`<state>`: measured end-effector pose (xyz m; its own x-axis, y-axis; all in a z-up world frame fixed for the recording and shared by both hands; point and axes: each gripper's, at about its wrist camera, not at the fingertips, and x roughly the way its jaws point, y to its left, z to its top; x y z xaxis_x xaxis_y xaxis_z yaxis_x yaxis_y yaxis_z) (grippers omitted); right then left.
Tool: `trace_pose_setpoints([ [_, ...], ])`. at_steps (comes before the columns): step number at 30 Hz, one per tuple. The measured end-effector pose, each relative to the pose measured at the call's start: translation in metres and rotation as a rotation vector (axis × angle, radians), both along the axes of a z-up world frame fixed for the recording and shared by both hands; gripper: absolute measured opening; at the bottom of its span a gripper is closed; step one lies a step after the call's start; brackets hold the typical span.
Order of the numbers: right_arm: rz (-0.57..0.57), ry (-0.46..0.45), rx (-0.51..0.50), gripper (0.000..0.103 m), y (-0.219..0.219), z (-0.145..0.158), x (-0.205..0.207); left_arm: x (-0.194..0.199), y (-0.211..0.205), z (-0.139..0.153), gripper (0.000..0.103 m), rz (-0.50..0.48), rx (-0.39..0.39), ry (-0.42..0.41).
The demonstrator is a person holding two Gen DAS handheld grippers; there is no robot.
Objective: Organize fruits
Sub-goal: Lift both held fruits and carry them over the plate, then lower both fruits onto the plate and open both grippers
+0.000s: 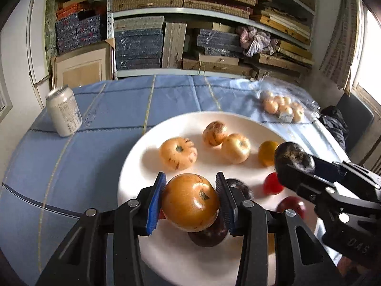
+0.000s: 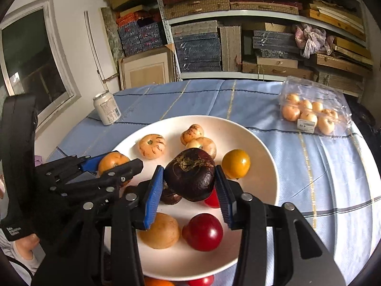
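A: Two fruits are in the air at once. The left gripper (image 1: 190, 200) is clamped on an orange-brown tomato (image 1: 190, 202), its blue pads pressing both sides, and the right gripper (image 2: 189, 183) is closed the same way around a dark purple tomato (image 2: 189, 174). Both hang just above the white plate (image 2: 262, 190).

B: And the rest of the fruit?

A: On the plate: a pale ribbed tomato (image 2: 152, 146), two pale speckled ones touching each other (image 2: 192, 133), a yellow tomato (image 2: 236, 163), a red one (image 2: 203, 231), a tan one (image 2: 159, 231), and another dark one under the right gripper. A clear plastic box of small pale fruit (image 2: 314, 109) sits well apart on the blue cloth of the desk (image 2: 309, 166), and a white can (image 2: 106, 110) stands near the far edge.

B: What worries you?

A: The two grippers are close. In the right wrist view the left one's fingers sit just beside the right one's near finger. If both swing toward the same spot, I'd judge they could knock together and jar a fruit loose.

B: The grips themselves?

A: Round, smooth skins held at two points only. A quick turn might let one roll out, and it would land among the others and scatter them. Squeezing harder risks bruising or splitting soft fruit. I can't tell how ripe they are.
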<state>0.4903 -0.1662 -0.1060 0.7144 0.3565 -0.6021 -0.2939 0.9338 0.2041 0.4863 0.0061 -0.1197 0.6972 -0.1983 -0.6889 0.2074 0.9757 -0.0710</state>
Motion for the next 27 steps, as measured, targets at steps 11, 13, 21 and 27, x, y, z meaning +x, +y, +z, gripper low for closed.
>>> trace_pose_setpoints([
  [11,0.012,-0.003,-0.001,0.046,0.005,-0.011,0.011,0.001,0.003,-0.003,0.044,0.012,0.027,-0.017],
  [13,0.004,-0.028,0.006,0.058,0.002,-0.008,0.008,-0.001,0.001,-0.001,0.045,0.015,0.046,-0.037],
  [21,0.007,-0.063,0.022,0.059,-0.002,0.004,0.002,-0.007,-0.002,0.008,0.060,0.034,0.074,-0.086],
  [27,0.009,-0.097,0.025,0.059,-0.001,0.019,-0.009,-0.016,-0.003,0.022,0.064,0.043,0.084,-0.135],
])
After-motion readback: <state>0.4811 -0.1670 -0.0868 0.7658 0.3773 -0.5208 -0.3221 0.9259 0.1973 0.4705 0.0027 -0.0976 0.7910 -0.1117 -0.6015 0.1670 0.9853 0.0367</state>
